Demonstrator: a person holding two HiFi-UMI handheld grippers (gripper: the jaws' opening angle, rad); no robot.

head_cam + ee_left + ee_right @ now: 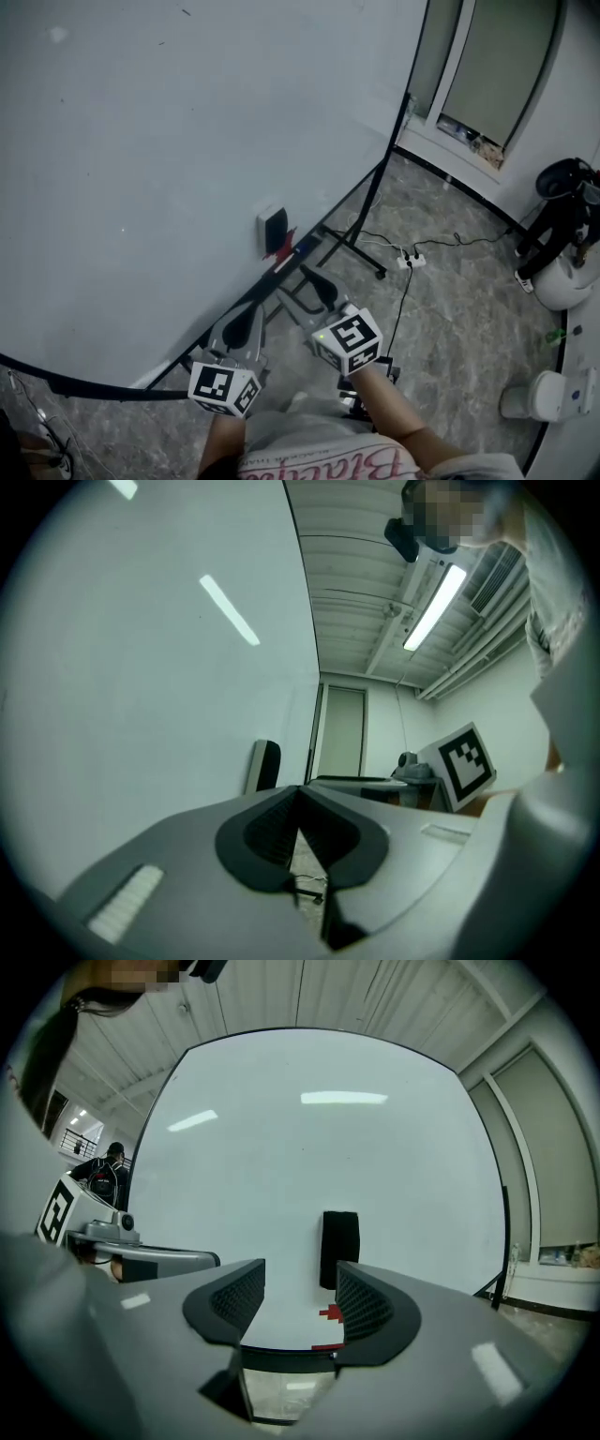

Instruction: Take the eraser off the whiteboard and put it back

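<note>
The eraser (pixel 273 230) sits upright on the whiteboard (pixel 141 141), low on its face, just above the bottom edge. Nothing props it up, so it probably clings by a magnet. The right tongs (pixel 300 1288) point level at the whiteboard, apart and empty. The eraser shows beyond their gap, nearer the right pad and touching neither. That spread looks suited to taking it by its narrow sides. The left tongs (pixel 298 803) are together on nothing and lie along the whiteboard's face, likely just kept out of the way. Neither pair holds the eraser.
</note>
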